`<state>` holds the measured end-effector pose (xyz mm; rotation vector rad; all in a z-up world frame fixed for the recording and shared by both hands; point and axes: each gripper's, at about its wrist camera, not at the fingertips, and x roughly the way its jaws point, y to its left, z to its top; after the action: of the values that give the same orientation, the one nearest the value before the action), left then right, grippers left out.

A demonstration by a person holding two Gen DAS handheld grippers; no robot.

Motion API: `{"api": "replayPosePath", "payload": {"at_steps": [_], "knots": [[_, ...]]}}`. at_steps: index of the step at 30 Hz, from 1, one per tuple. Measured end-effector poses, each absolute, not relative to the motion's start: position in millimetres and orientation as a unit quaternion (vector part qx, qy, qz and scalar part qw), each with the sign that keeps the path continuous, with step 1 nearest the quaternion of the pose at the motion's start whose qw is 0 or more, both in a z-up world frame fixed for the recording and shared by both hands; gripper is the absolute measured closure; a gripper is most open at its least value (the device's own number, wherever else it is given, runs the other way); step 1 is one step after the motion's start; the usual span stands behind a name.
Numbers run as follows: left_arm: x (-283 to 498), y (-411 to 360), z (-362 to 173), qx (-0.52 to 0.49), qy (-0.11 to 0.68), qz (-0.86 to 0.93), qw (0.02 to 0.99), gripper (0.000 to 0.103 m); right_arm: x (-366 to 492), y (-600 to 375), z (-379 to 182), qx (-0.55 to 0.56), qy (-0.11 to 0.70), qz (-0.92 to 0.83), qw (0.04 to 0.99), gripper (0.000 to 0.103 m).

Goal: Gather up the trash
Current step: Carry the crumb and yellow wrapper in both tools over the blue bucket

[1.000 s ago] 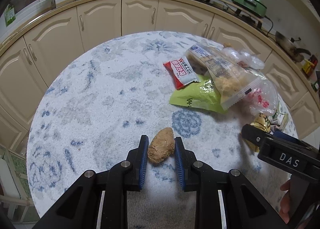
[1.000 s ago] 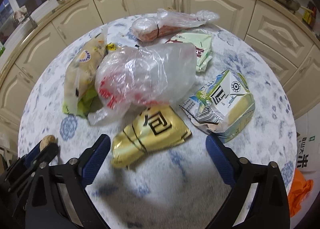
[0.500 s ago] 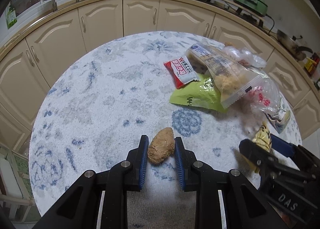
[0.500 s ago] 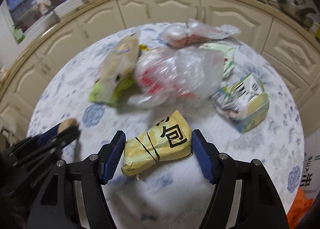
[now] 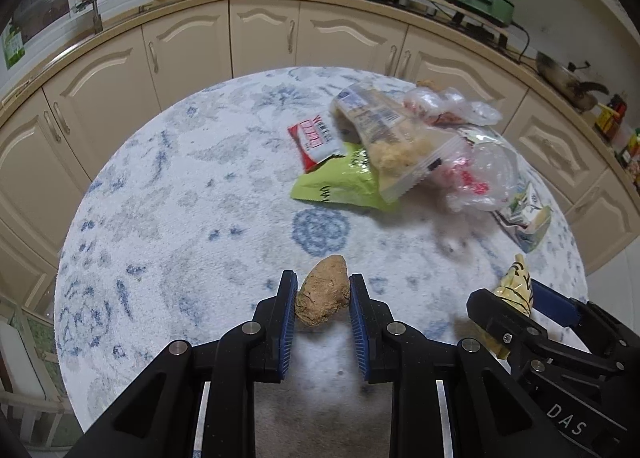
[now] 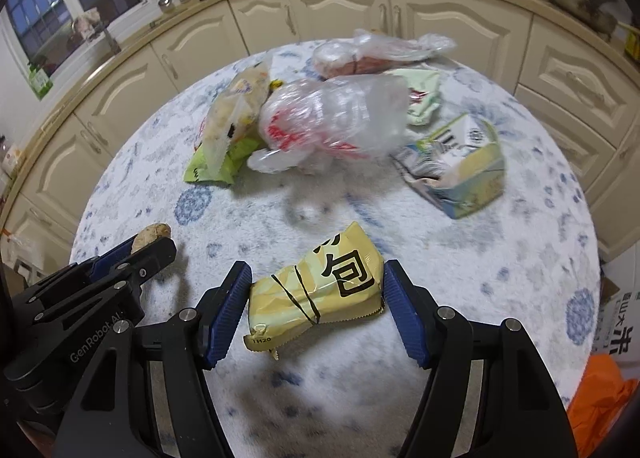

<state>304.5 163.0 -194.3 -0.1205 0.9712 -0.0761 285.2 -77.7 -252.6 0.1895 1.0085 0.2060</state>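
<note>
The right gripper (image 6: 316,310) has just been closing its jaws; they now stand about half open and clamp the yellow wrapper (image 6: 320,294) at both short ends. The left gripper (image 5: 322,308) is nearly closed on a brown lump (image 5: 323,300), both pads pressed to its sides. Both loads sit low over the round patterned table (image 5: 180,197), apparently just clear of it.

Procedure for the step in hand, a lift-away of both items:
- Keep both grips firm; the wrapper is thin and crumpled, so it may slip or buckle.
- Raise both grippers together and clear the remaining pile before any sideways travel.
- Hold the two grippers apart; they stand close side by side.

View coverage:
- The right wrist view shows the full far pile: the clear plastic bag (image 6: 332,117), the crushed carton (image 6: 460,165), a knotted bag (image 6: 380,53) behind, and something orange (image 6: 600,398) beyond the table edge.
- The left wrist view alone shows the red-and-white sachet (image 5: 316,137) and most of the green packet (image 5: 340,181).
- No bin appears in either view.
</note>
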Motion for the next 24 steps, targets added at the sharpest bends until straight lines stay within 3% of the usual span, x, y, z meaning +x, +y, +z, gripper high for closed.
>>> {"api": "replayPosePath", "payload": {"at_steps": [12, 24], "knots": [[295.0, 97.5, -161.8, -0.010, 0.451, -0.076, 0.889, 0.081, 265.2, -146.4, -228.4, 0.133, 0.448, 0.058, 0.882, 0.034], [308.5, -27.0, -139.3, 0.055, 0.439, -0.162, 0.882, 0.081, 241.2, -277.0, -229.0, 0.198, 0.423, -0.051, 0.883, 0.034]]}}
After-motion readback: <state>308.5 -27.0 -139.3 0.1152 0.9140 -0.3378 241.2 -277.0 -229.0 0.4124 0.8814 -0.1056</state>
